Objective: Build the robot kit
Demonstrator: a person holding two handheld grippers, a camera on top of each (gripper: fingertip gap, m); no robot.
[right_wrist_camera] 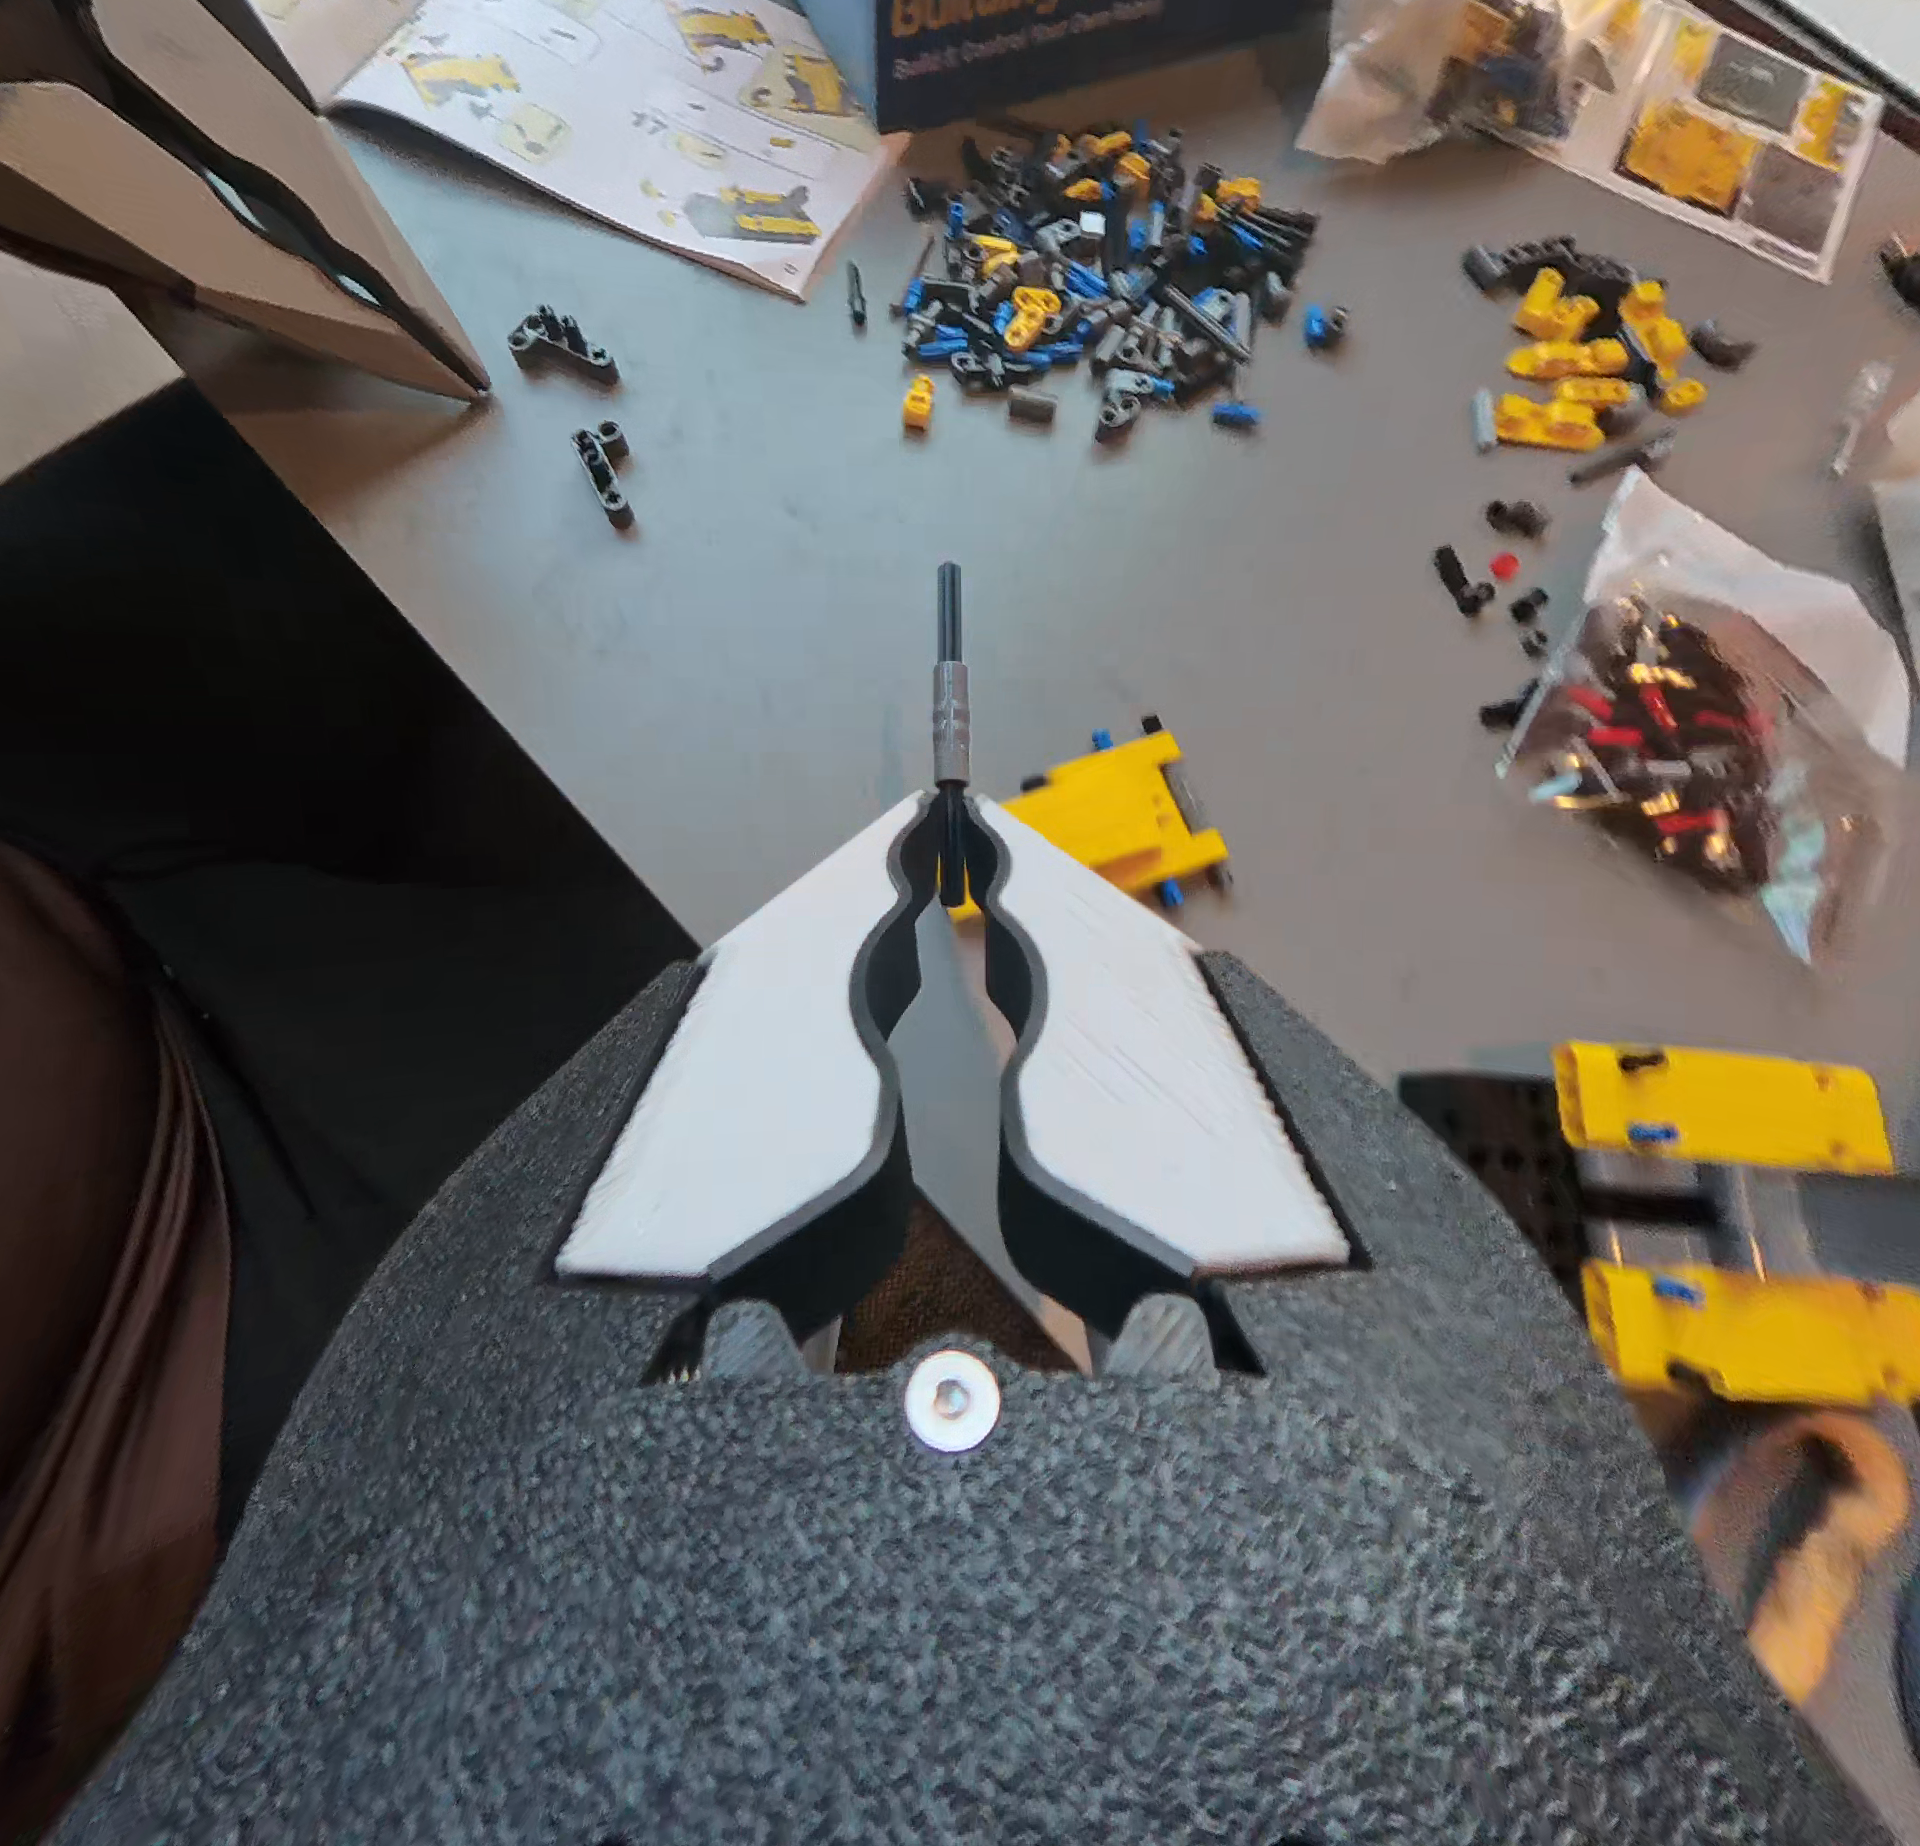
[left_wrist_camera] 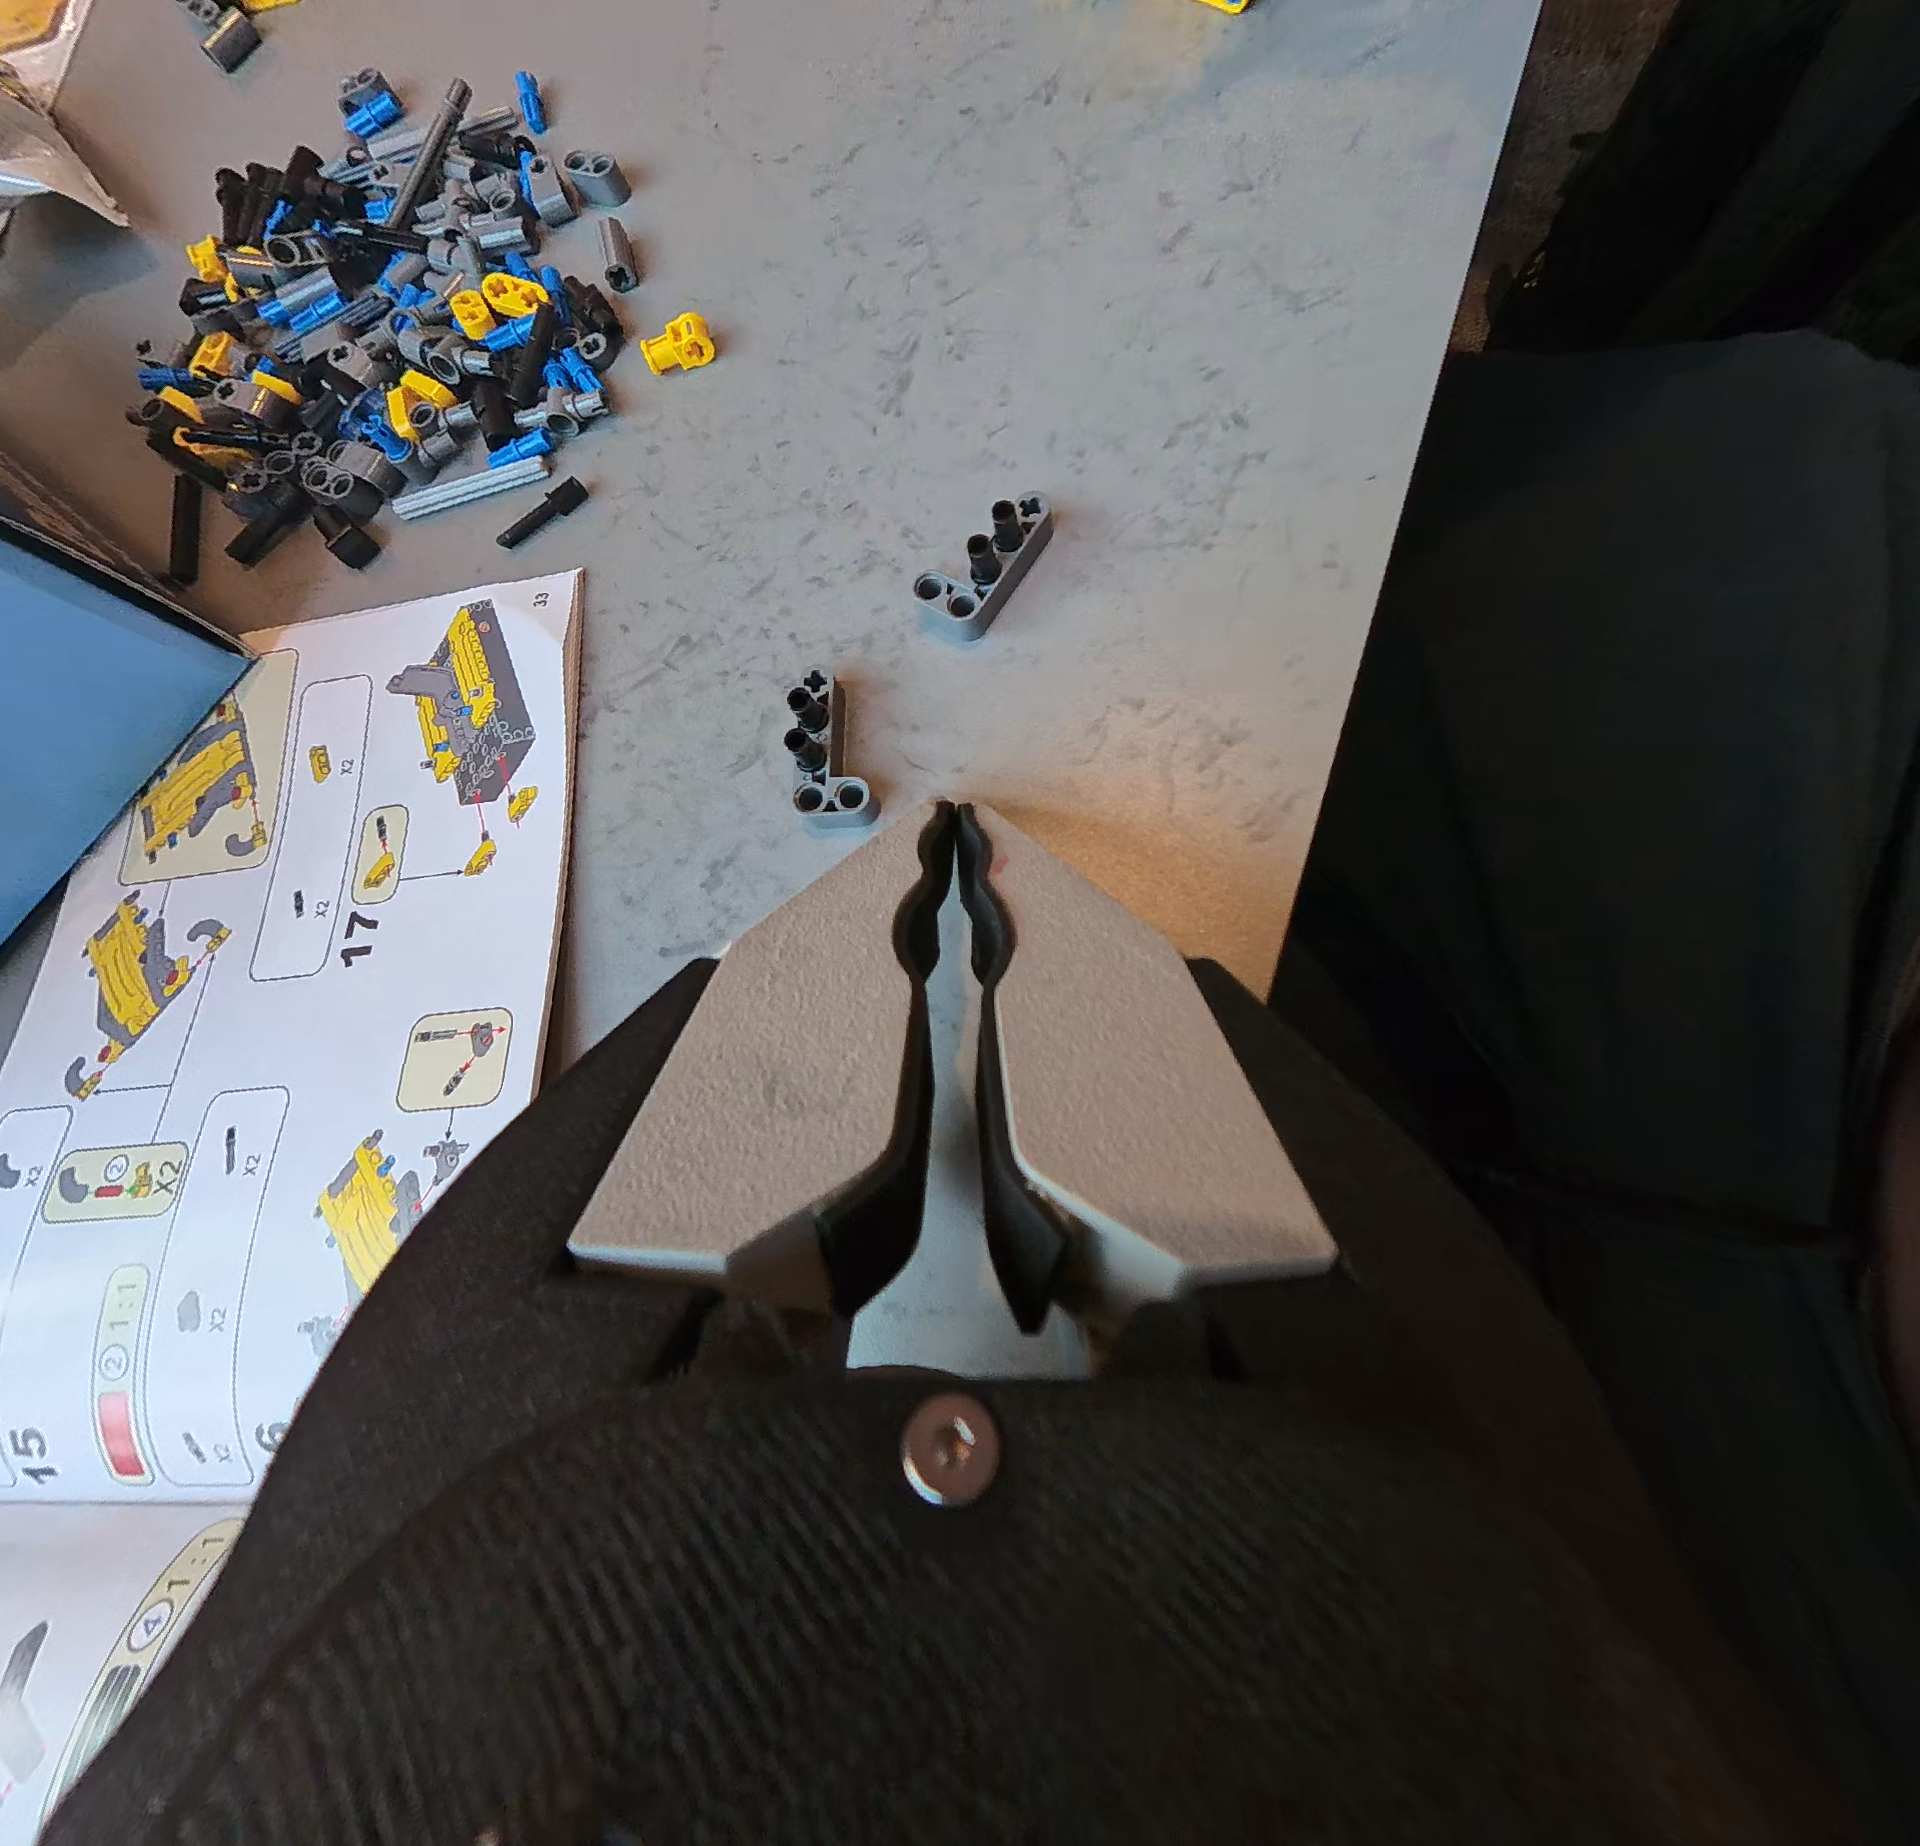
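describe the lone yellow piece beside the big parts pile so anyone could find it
Find the open instruction booklet, then the big pile of parts beyond it. The yellow connector lies alone just off the pile's edge, apart from everything else.

A grey, marbled table [left_wrist_camera: 1039, 238] filled the view ahead, its surface scuffed and mottled. Warm light fell in an orange patch on the tabletop close to the near edge. Off the table's edge [left_wrist_camera: 1455, 446] to the right lay deep shadow, where something dark and cushioned, maybe a chair seat [left_wrist_camera: 1610, 757], sat below.
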